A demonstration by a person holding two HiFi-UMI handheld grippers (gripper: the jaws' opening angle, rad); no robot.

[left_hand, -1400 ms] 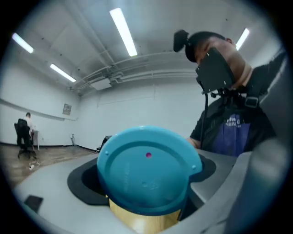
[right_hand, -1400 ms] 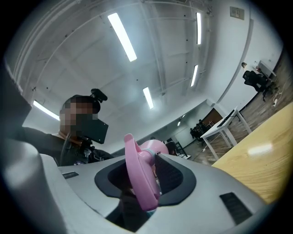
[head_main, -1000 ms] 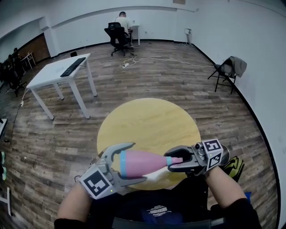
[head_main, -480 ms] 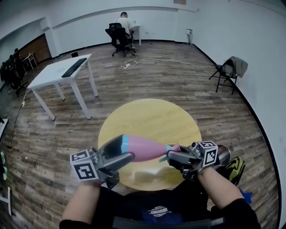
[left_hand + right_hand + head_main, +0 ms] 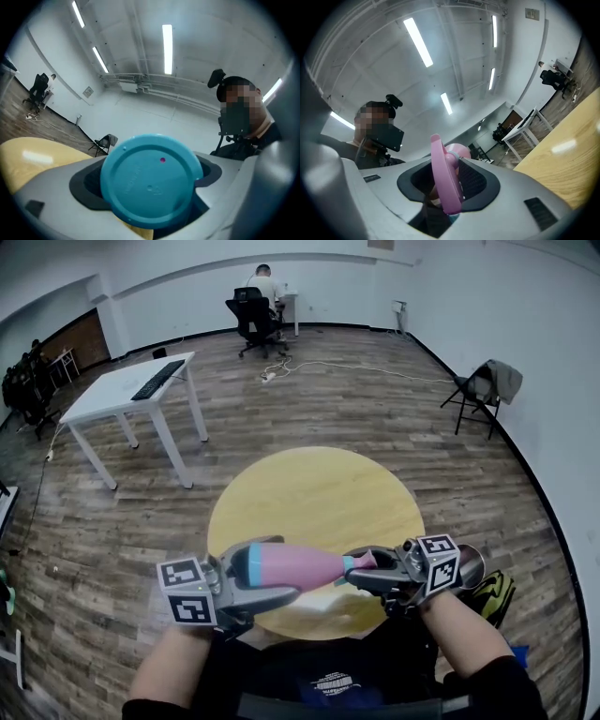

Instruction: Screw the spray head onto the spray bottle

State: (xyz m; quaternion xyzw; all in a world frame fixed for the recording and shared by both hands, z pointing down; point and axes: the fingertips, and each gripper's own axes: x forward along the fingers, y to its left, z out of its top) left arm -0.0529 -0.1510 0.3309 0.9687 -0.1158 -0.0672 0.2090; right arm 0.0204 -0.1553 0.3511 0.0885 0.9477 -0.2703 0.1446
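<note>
Held level over the desk [image 5: 319, 488], the bottle [image 5: 302, 566] has been rolled by the left gripper [image 5: 281, 569], fingers clamped on its base. The right gripper [image 5: 360, 572] has just been closing its fingers onto the spray head [image 5: 362, 561] at the neck, so threading looks under way.

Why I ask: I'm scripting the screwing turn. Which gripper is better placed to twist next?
Probably the left gripper: it clamps the teal-based pink spray bottle end-on, so a wrist roll spins it. The right gripper has just been closing its jaws on the pink plastic spray head, anchoring it.
</note>
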